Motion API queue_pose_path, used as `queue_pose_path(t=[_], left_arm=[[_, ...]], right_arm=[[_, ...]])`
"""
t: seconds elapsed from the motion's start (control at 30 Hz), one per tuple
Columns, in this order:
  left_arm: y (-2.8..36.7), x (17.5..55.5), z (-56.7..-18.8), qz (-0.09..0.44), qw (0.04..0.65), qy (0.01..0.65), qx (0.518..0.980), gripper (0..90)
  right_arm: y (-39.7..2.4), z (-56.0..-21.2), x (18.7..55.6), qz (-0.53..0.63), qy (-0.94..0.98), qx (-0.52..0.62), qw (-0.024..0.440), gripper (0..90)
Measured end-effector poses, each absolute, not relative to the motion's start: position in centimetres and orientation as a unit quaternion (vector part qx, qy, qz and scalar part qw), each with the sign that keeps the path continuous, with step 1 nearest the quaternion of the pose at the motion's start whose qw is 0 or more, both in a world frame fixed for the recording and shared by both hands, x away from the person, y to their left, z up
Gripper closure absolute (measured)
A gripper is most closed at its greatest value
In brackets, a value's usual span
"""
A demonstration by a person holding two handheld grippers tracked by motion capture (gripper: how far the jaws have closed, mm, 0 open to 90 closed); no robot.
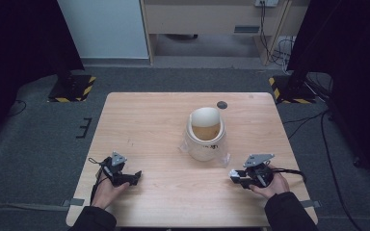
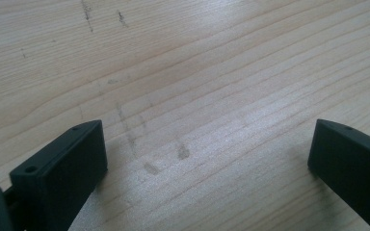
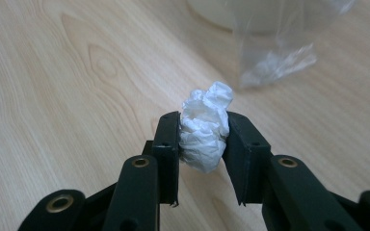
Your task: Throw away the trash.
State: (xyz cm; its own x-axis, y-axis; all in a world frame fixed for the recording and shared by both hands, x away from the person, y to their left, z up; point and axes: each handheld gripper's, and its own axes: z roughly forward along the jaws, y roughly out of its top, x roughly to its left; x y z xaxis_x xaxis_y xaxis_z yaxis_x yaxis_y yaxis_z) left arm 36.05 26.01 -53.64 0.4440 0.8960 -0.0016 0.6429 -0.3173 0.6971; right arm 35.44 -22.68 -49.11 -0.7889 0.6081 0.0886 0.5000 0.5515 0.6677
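While the right gripper (image 3: 203,139) clamps crumpled tissue (image 3: 204,126), left gripper (image 2: 207,159) jaws apart, bin (image 1: 205,134) between.

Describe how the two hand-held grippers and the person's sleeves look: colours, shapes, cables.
Both the left gripper and the right gripper are black, each topped by a grey three-cornered plate with a black cable trailing behind. Close up, the flat rectangular fingers carry small screw holes, and the linkage arms have brass-coloured pivot rings. The sleeves are dark.

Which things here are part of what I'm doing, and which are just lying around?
In play:
- crumpled tissue, clamped in right tongs
- white bin with clear liner
- left tongs, open over bare wood

Lying about:
- dark round disc at table's far edge
- floor cables
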Motion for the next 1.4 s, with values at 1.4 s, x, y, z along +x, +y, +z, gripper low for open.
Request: queue_pose_path(t=[1.4], left_arm=[[26.0,36.1,-53.6,0.198,0.320,0.489,0.787,0.0]], right_arm=[[-22.5,-40.1,37.0,0.569,0.738,0.326,0.160,67.3]])
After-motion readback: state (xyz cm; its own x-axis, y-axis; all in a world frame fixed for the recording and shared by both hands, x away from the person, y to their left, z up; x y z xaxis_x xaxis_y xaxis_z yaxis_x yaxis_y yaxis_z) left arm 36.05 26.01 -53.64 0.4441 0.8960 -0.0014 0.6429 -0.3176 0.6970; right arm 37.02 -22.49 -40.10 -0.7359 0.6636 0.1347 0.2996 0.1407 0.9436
